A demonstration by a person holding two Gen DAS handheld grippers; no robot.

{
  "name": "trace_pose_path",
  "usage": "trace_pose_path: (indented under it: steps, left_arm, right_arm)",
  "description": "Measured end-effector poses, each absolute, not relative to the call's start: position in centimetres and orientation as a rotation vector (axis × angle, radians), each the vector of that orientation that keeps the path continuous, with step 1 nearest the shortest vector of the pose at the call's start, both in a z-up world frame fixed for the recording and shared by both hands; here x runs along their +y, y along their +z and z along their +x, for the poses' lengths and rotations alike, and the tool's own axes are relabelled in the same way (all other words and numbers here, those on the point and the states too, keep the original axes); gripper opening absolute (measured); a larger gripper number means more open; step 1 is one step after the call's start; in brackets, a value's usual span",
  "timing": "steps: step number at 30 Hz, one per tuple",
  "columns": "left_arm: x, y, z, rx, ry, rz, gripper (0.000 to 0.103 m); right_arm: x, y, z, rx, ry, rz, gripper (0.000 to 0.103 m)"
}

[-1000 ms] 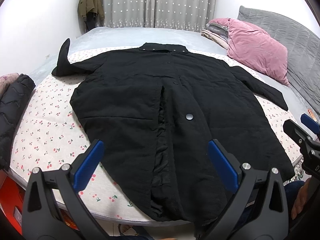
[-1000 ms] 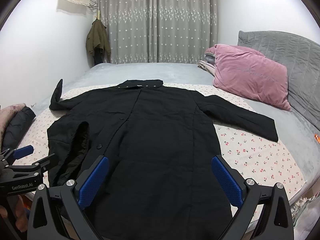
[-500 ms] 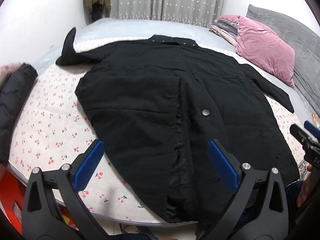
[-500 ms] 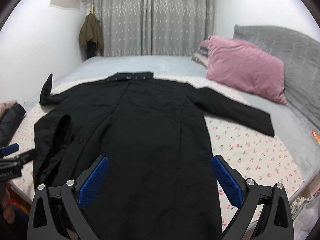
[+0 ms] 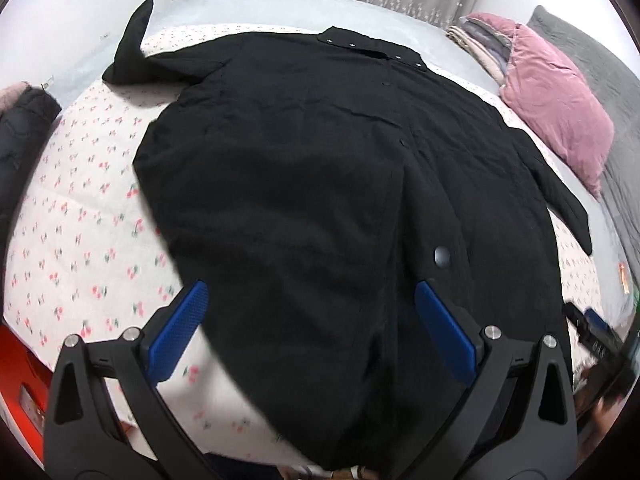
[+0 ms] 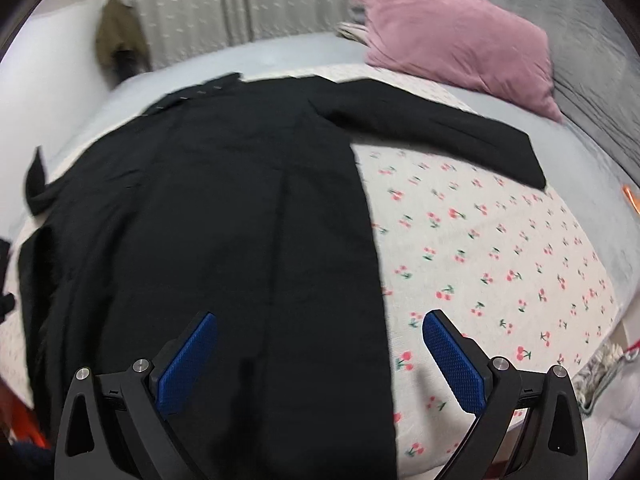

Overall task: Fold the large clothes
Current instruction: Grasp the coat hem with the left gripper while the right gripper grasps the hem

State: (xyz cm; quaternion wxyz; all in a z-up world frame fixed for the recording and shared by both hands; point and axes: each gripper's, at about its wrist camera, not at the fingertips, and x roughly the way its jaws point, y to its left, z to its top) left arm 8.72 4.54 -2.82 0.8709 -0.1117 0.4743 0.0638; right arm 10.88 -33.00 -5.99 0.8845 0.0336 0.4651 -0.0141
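A black coat point(image 5: 320, 184) is spread flat, front up, on the cherry-print sheet point(image 6: 500, 248) of the bed, sleeves out, presumably so folds can be made cleanly. The left gripper point(image 5: 308, 320) and the right gripper point(image 6: 320, 352) are held released, jaws wide, above the hem at either side. The left sleeve tip point(image 5: 134, 40) and a front button point(image 5: 442, 257) are shown only by the left view; the full right sleeve point(image 6: 440, 128) is shown best by the right view.

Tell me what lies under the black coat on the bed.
The black coat lies spread flat on a cherry-print sheet, which shows around both its sides; grey bedding shows beyond the collar. Whatever sits directly beneath the coat's body is covered and cannot be seen.
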Motion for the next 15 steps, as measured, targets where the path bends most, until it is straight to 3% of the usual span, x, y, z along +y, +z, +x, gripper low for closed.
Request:
trace_pose_path:
  steps: [9, 13, 14, 15]
  left_arm:
    - [3.6, -6.8, 11.3, 1.017, 0.208, -0.056, 0.103]
    - [2.9, -6.0, 11.4, 0.955, 0.234, 0.032, 0.103]
    - [2.7, -5.9, 11.6, 0.942, 0.234, 0.04, 0.103]
    - [2.4, -6.0, 11.8, 0.939, 0.232, 0.048, 0.103]
  right_arm:
    - [-33.3, -7.4, 12.0, 1.016, -0.049, 0.071, 0.103]
    - [-33.7, -8.4, 12.8, 1.081, -0.024, 0.093, 0.103]
    - [-33.7, -8.8, 13.1, 1.101, -0.002, 0.108, 0.101]
    - [-33.5, -9.2, 13.3, 1.122, 0.019, 0.117, 0.093]
